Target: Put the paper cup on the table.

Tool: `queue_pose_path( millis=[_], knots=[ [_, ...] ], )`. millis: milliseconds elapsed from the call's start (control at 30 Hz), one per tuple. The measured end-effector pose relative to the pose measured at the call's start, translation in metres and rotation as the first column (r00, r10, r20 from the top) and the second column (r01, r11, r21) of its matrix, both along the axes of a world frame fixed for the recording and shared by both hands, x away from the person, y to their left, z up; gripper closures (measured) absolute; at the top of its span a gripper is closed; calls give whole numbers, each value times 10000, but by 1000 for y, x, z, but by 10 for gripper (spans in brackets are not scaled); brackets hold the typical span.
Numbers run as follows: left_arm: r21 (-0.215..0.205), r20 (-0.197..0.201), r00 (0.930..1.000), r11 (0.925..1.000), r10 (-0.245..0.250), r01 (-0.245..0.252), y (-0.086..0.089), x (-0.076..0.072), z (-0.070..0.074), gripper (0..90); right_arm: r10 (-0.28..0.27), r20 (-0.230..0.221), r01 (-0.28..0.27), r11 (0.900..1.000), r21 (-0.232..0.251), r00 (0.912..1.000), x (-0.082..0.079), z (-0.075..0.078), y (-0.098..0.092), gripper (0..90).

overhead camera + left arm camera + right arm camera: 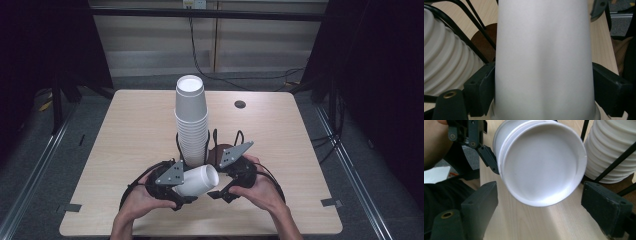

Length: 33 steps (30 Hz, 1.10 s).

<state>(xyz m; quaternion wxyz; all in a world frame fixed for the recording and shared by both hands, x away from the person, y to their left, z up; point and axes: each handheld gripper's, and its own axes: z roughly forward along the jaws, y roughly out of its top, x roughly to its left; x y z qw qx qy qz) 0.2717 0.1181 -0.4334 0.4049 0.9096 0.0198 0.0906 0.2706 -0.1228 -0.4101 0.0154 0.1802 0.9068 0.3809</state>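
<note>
Here, a white paper cup (196, 180) is held on its side above the surface (125, 150), clamped by the left gripper (176, 192); the right gripper (219, 192) stands open at its base. Light and easily crushed, it should be grasped gently near the stiffer rim.

Left gripper (176, 186) clamped, jaws pointing right; right gripper (220, 186) facing it, jaws wide apart.

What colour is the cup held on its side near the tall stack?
White. The cup shows best in the right gripper view.
</note>
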Motion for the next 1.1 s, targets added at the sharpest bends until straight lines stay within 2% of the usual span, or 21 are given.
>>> queue_pose_path(
  millis=[133, 267, 367, 433, 467, 567, 633, 667, 767, 900, 1100],
  knots=[
    [618, 187, 9998, 9981, -58, 46, -5, -3, -1, 156, 142, -109, -142, 9999, -22, 9998, 0, -3, 0, 153],
    [621, 137, 9998, 9980, -130, 121, -9, -4, -2, 156, 266, -300, -275, 9992, -300, 9992, 0, -4, 3, 154],
    [884, 202, 9994, 9958, -266, 247, -12, -3, -3, 156, 481, -460, -504, 9975, -500, 9978, 2, -7, 6, 155],
    [837, 107, 9995, 9961, -299, 289, -12, -4, -3, 156, 468, -491, -494, 9973, -535, 9977, 3, -7, 7, 154],
    [847, 98, 9993, 9958, -354, 345, -13, -6, -3, 157, 619, -685, -665, 9956, -663, 9957, 5, -8, 8, 154],
    [935, 121, 9987, 9944, -503, 490, -13, -7, -4, 158, 805, -775, -872, 9922, -887, 9937, 6, -7, 12, 154],
    [885, 6, 9988, 9949, -492, 490, -14, -8, -6, 158, 966, -801, -1044, 9895, -1000, 9921, 7, -6, 15, 154],
    [991, -37, 9988, 9938, -495, 496, -14, -8, -7, 158, 1043, -834, -1125, 9885, -1013, 9910, 8, -6, 16, 154],
    [927, -123, 9984, 9941, -549, 558, -15, -7, -8, 158, 1157, -1102, -1290, 9841, -1224, 9872, 9, -8, 21, 155],
    [1088, -199, 9980, 9921, -600, 618, -17, -7, -9, 158, 1372, -1342, -1553, 9786, -1348, 9814, 12, -11, 25, 191],
    [1073, -180, 9975, 9918, -685, 700, -15, -7, -8, 158, 1471, -1518, -1715, 9718, -1621, 9774, 12, -8, 31, 206]
  ],
)
